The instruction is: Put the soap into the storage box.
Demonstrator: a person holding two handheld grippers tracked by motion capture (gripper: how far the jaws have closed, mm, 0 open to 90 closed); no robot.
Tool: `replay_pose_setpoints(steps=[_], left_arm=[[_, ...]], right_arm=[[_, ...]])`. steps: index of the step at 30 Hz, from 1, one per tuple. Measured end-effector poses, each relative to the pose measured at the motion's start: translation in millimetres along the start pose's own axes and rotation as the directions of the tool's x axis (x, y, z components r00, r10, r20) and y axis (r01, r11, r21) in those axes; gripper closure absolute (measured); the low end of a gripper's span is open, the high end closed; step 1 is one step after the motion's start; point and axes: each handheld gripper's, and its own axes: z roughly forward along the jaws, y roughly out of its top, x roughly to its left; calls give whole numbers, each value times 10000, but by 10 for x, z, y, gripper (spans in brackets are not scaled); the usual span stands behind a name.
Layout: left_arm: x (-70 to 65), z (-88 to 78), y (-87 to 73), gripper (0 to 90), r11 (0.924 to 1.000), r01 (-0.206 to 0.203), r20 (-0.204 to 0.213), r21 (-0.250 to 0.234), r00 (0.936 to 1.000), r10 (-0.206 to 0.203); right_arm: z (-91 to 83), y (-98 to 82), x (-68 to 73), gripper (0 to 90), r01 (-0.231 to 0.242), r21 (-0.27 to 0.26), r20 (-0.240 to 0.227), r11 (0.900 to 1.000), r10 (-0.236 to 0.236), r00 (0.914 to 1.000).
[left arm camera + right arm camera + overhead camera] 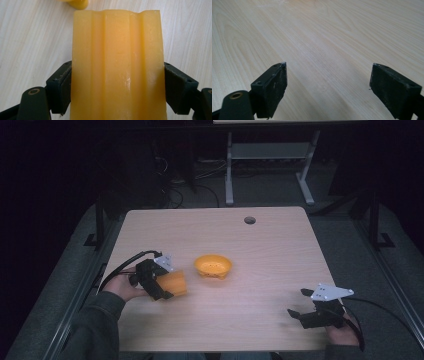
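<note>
Right gripper (300, 304) fingers wide, empty; left gripper (161, 285) clamps orange cup (175, 283) near bowl (213, 266).

Dim lab or office: bare wooden desk (280, 270), floor cables (200, 175), second desk frame (270, 155).

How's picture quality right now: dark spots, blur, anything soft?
High view: room beyond the table is nearly black, the tabletop dimly lit. Left gripper view: orange cup bright, slightly soft up close. Right gripper view: far wood grain blurs; the right tool is sharper.
</note>
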Motion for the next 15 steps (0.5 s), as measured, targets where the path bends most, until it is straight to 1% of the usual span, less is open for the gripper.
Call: replay_pose_setpoints(steps=[1, 3, 4, 7, 10, 11, 13, 15], left_arm=[[16, -9, 45, 209, 10000, -18, 49, 29, 10000, 18], [25, -12, 69, 209, 10000, -86, 46, 48, 10000, 85], [43, -14, 113, 209, 9998, -173, 44, 33, 9998, 173], [61, -12, 155, 209, 9998, -196, 115, 30, 9997, 196], [110, -6, 240, 209, 9994, -341, 138, 97, 9993, 340], [110, -6, 240, 209, 9994, -341, 138, 97, 9993, 340], [141, -1, 307, 209, 9993, -374, 166, 99, 9992, 373], [151, 0, 332, 209, 9991, -414, 173, 122, 9990, 412]], right_arm=[[-5, 0, 0, 139, -32, 6, -19, 10000, 32, 10000], [-6, -1, 0, 139, -39, -8, -23, 10000, 39, 10000], [-7, -2, -1, 139, -32, -22, -28, 10000, 32, 10000], [-7, -4, -3, 139, -34, -37, -34, 10000, 33, 10000], [-5, -5, -3, 139, -36, -26, -51, 10000, 36, 10000], [-5, -5, -3, 139, -36, -26, -51, 10000, 36, 10000], [-7, -4, -4, 139, -5, -39, -55, 10000, 5, 10000], [-10, -4, -1, 139, -38, -47, -69, 10000, 37, 10000]])
